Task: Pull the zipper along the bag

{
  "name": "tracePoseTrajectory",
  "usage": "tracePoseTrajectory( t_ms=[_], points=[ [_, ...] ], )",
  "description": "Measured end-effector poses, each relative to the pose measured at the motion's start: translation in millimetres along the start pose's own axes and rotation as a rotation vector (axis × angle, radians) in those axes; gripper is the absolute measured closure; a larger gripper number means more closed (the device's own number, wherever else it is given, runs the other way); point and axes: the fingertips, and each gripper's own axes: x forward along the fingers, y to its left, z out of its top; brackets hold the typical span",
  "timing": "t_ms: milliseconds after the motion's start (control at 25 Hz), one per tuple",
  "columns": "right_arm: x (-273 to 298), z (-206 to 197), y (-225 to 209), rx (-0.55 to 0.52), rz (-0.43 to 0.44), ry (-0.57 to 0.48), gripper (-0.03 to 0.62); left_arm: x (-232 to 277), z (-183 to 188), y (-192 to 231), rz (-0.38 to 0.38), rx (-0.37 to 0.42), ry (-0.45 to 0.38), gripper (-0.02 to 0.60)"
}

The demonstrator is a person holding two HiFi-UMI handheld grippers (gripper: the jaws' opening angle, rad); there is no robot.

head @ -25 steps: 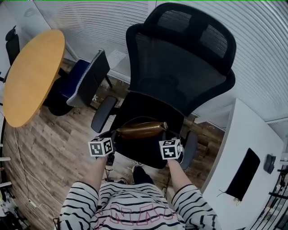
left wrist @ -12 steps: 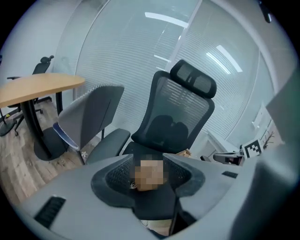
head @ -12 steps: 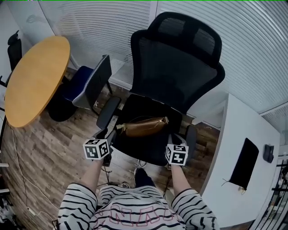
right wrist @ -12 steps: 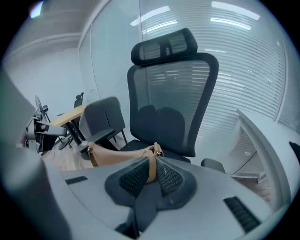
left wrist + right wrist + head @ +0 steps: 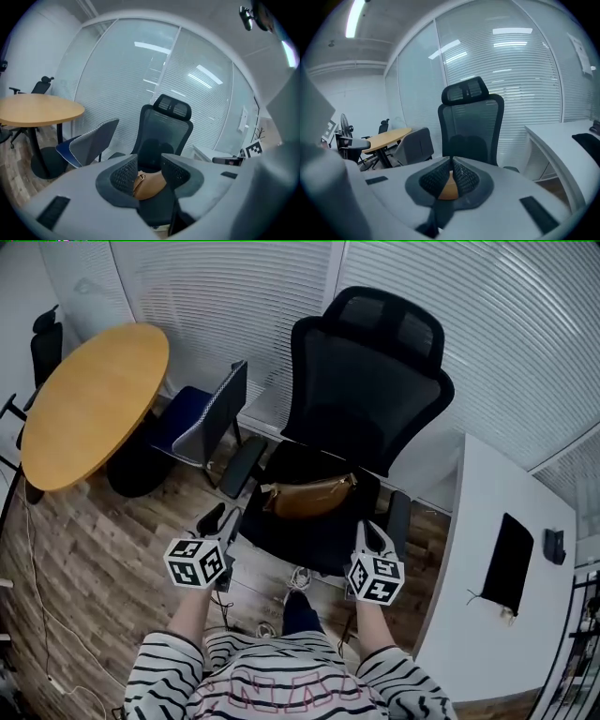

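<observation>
Office room: wood-plank floor (image 5: 103, 540), slatted blinds (image 5: 244, 306) along the walls, round table (image 5: 94, 404) at left, blue-grey chair (image 5: 202, 418) beside it, white desk (image 5: 478, 615) at right. Black mesh office chair (image 5: 370, 390) in the centre. Brown bag (image 5: 314, 496) lies on its seat, long axis across the seat from side to side, right end slightly raised toward the backrest, metal ring (image 5: 142, 176) at the left end. Left gripper (image 5: 222, 517) is off the seat's front left corner, jaws spread wide, nothing in them. Right gripper (image 5: 373, 532) is off the front right corner, jaws pressed together, empty. The bag sits ahead of both, apart from each.
</observation>
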Motion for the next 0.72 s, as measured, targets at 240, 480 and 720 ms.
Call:
tracePoseTrajectory(
  t_ms=[240, 480, 720],
  points=[
    [-62, 21, 33, 0.015, 0.054, -0.112, 0.557, -60, 7, -29, -0.035, 0.104, -0.057, 0.413],
    [-116, 37, 58, 0.001, 0.095, -0.2, 0.559, -115, 13, -49, -0.034, 0.133, -0.141, 0.474],
    [-157, 38, 80, -0.031, 0.118, -0.232, 0.56, -161, 12, -64, -0.024, 0.159, -0.193, 0.537]
  ],
)
